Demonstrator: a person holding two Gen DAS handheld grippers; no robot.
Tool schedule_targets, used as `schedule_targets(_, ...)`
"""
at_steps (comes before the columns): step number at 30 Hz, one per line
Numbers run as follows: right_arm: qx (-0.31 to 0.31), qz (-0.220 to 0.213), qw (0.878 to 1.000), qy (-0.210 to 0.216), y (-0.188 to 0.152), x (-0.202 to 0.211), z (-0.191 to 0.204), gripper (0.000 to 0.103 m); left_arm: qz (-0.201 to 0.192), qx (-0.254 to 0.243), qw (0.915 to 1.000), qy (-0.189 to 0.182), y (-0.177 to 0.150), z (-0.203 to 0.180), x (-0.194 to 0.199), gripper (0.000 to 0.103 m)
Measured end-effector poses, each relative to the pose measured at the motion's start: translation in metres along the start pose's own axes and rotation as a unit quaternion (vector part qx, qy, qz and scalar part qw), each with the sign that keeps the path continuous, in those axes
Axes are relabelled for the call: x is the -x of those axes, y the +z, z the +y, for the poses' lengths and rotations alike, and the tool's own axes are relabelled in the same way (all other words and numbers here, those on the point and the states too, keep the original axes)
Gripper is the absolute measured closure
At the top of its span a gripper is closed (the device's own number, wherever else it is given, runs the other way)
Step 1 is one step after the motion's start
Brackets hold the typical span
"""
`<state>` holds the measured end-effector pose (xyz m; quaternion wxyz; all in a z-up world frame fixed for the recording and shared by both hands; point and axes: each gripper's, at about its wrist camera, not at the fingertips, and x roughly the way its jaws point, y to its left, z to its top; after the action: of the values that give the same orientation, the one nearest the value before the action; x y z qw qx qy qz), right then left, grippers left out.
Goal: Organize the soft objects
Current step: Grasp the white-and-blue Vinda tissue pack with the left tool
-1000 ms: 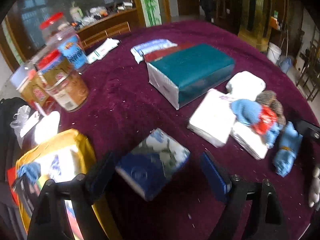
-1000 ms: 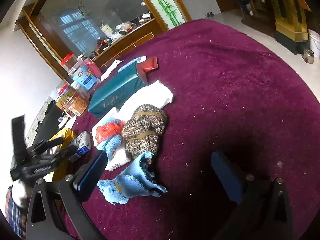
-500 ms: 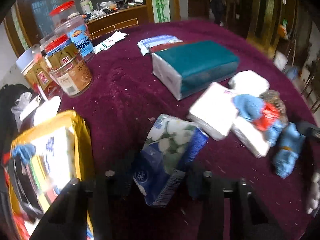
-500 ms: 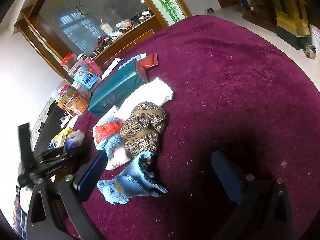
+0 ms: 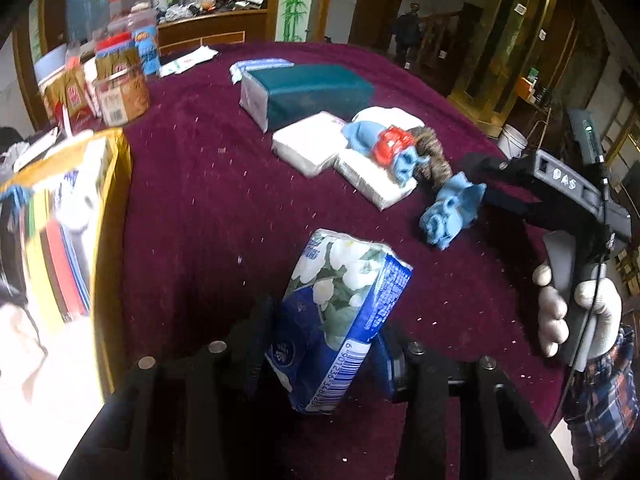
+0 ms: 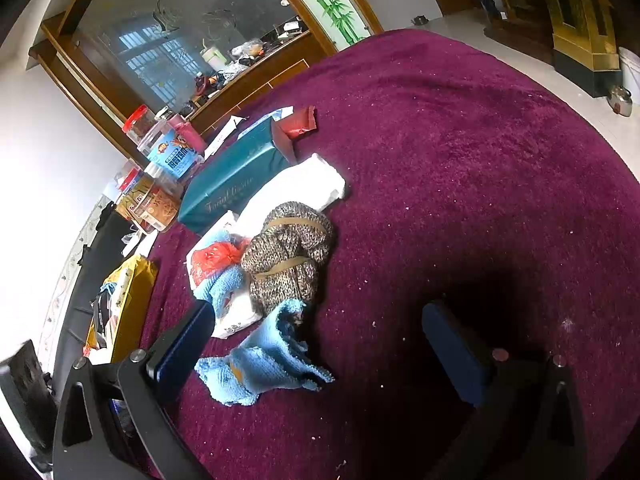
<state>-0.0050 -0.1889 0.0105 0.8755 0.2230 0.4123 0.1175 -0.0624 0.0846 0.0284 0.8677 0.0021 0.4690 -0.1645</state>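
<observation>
The left gripper [image 5: 326,354] clamps one floral tissue pack [image 5: 340,316], tilted, above the maroon tablecloth [image 5: 200,184]. The right gripper [image 6: 316,344] hangs with jaws wide apart over one blue cloth [image 6: 266,360]. Two white tissue packs [image 5: 310,142] lie beyond.

The left gripper [image 5: 326,350] is clamped on a tissue pack [image 5: 340,320]; the right gripper [image 6: 316,344] is held wide open in a gloved hand [image 5: 576,316].
</observation>
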Motion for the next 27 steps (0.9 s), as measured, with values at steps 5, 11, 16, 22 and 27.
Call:
schedule_targets(5, 0.0, 0.0, 1.0, 0.001, 0.0, 0.0, 0.0, 0.0, -0.012, 0.029, 0.9993, -0.018, -0.002, 0.008, 0.001, 0.047)
schedule_targets(11, 0.0, 0.0, 1.0, 0.001, 0.0, 0.0, 0.0, 0.0, -0.03, 0.058, 0.9973, -0.033, -0.007, 0.02, 0.01, 0.035)
schedule_targets(16, -0.002, 0.0, 1.0, 0.003, 0.0, 0.001, -0.001, 0.0, -0.032, 0.061, 0.9973, -0.024, -0.009, 0.022, 0.012, 0.032)
schedule_targets(22, -0.003, 0.0, 1.0, 0.004, 0.0, 0.001, -0.001, 0.0, -0.022, 0.02, 0.9996, 0.0, 0.0, 0.005, -0.005, 0.031)
schedule_targets(27, -0.002, -0.001, 1.0, 0.004, 0.0, 0.001, -0.001, 0.0, -0.009, -0.025, 0.9988, 0.04, -0.002, -0.014, -0.026, 0.029)
